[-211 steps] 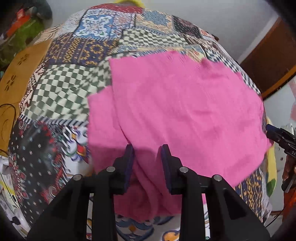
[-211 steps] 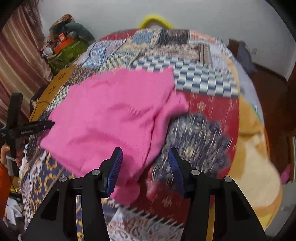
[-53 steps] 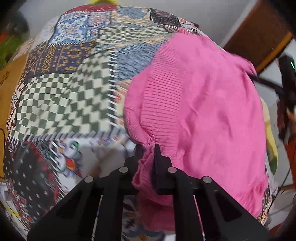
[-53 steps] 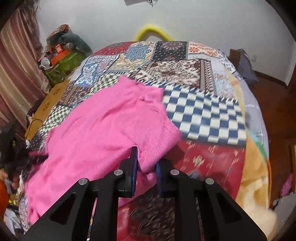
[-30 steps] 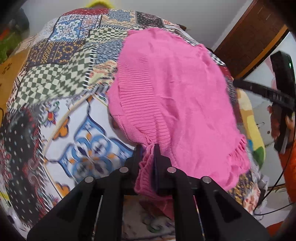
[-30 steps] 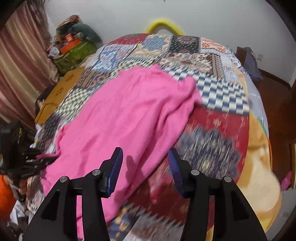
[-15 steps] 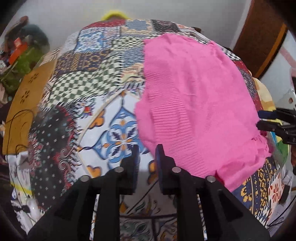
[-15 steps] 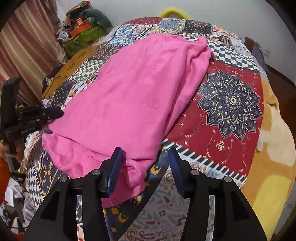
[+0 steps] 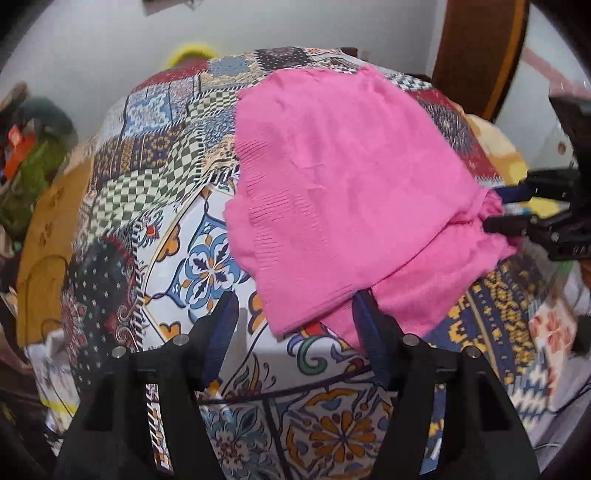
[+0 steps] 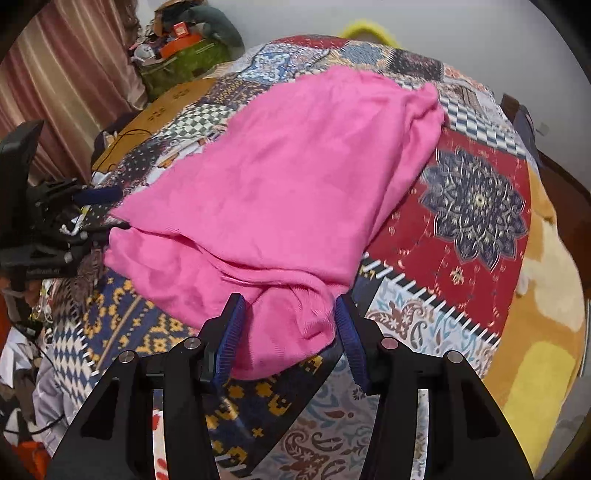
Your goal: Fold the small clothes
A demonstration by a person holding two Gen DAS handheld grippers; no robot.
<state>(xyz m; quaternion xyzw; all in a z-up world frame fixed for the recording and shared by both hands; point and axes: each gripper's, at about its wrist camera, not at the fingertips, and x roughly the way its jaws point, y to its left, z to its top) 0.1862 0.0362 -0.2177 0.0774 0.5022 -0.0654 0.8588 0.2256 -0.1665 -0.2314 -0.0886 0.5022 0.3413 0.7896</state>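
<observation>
While the pink garment point(image 10: 280, 192) lies doubled on the quilt point(image 10: 476, 206), its bunched near corner sits between the right gripper point(image 10: 288, 332), whose jaws stand apart without pinching. Closing there could catch several layers and drag the fold askew. Ahead of the left gripper point(image 9: 291, 321), just opening wide and empty, the hem lies free, and a low pass might snag it.

We see a white wall point(image 10: 443, 22) behind a bed under a patchwork quilt point(image 10: 476, 199). Striped pinkish curtains point(image 10: 62, 74) hang at one side; a brown wooden door point(image 9: 480, 55) stands at the other, above dark wooden floor point(image 10: 561, 177).
</observation>
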